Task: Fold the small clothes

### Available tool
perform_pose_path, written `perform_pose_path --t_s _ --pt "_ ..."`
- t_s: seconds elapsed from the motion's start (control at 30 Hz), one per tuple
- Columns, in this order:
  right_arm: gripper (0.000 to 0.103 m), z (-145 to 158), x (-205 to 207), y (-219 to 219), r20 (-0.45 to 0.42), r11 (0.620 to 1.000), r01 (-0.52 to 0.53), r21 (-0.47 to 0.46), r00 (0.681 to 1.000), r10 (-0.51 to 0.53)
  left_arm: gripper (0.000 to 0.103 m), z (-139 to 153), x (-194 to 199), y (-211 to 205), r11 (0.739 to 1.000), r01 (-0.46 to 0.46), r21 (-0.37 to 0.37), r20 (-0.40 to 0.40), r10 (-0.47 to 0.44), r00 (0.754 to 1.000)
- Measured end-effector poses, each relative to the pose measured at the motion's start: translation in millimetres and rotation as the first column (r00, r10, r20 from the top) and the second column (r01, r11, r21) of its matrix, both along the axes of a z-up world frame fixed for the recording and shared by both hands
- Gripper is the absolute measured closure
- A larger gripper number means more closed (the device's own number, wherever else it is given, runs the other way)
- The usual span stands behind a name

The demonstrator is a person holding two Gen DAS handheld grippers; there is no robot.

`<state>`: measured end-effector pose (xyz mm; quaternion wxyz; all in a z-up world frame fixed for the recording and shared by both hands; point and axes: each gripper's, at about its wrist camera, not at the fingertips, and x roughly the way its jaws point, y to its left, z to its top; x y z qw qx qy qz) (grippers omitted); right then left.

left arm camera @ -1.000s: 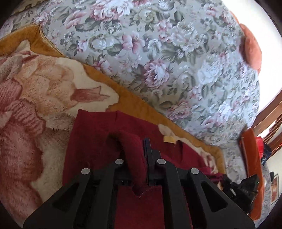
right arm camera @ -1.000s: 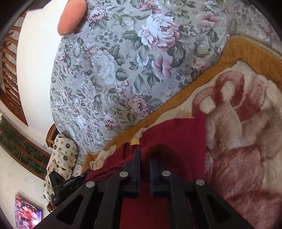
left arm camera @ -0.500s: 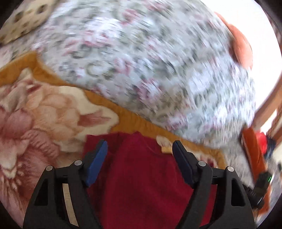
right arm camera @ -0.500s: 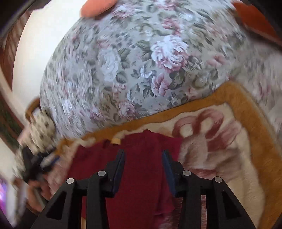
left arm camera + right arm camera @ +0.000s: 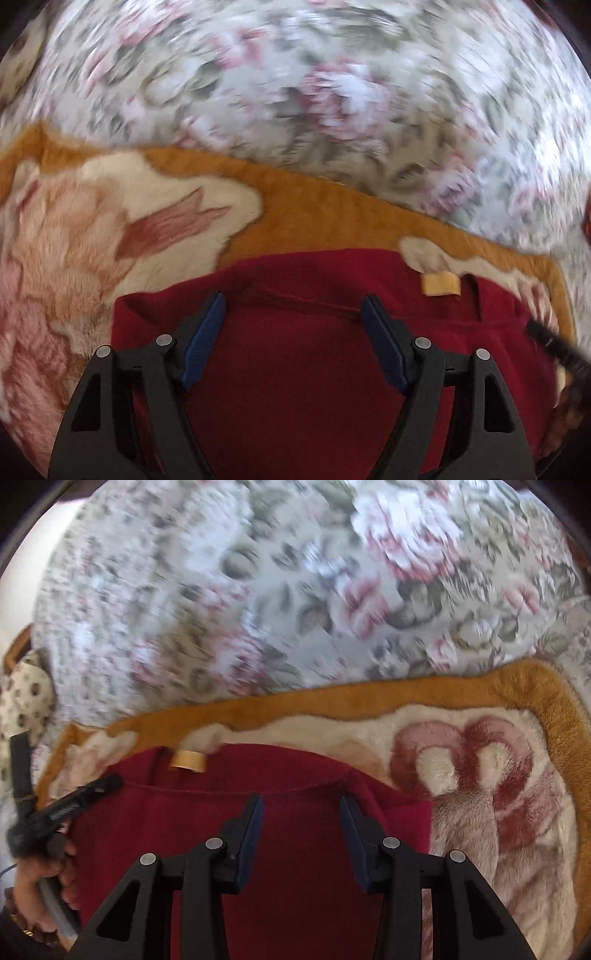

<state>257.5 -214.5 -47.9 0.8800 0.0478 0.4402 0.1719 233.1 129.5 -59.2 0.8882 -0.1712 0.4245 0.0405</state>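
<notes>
A dark red garment (image 5: 295, 354) lies flat on a plush blanket, with a tan label (image 5: 441, 283) at its far edge. It also shows in the right wrist view (image 5: 295, 849), with the label (image 5: 189, 760) at the far left. My left gripper (image 5: 293, 314) is open and empty, hovering above the garment's left part. My right gripper (image 5: 301, 812) is open and empty above its right part. The other gripper (image 5: 74, 805), held in a hand, shows at the left of the right wrist view.
The cream and pink blanket with an orange border (image 5: 332, 214) lies under the garment and shows around it (image 5: 480, 775). A grey floral bedspread (image 5: 332, 92) spreads beyond it. A patterned cushion (image 5: 26, 698) sits at the far left.
Both grippers let go of the red garment, opened wide and pulled back. The garment now lies flat where it was pinched up before. Both views are blurred by motion.
</notes>
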Motion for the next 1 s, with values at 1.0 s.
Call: perform_pose_path --t_s 1.0 --pt "0.045 -13 0 22 0.089 0.992 -0.051 -0.114 0.994 0.061 0.025 46 -40 28 0.994 0.001 -0.112 0.255 0.027 0.966"
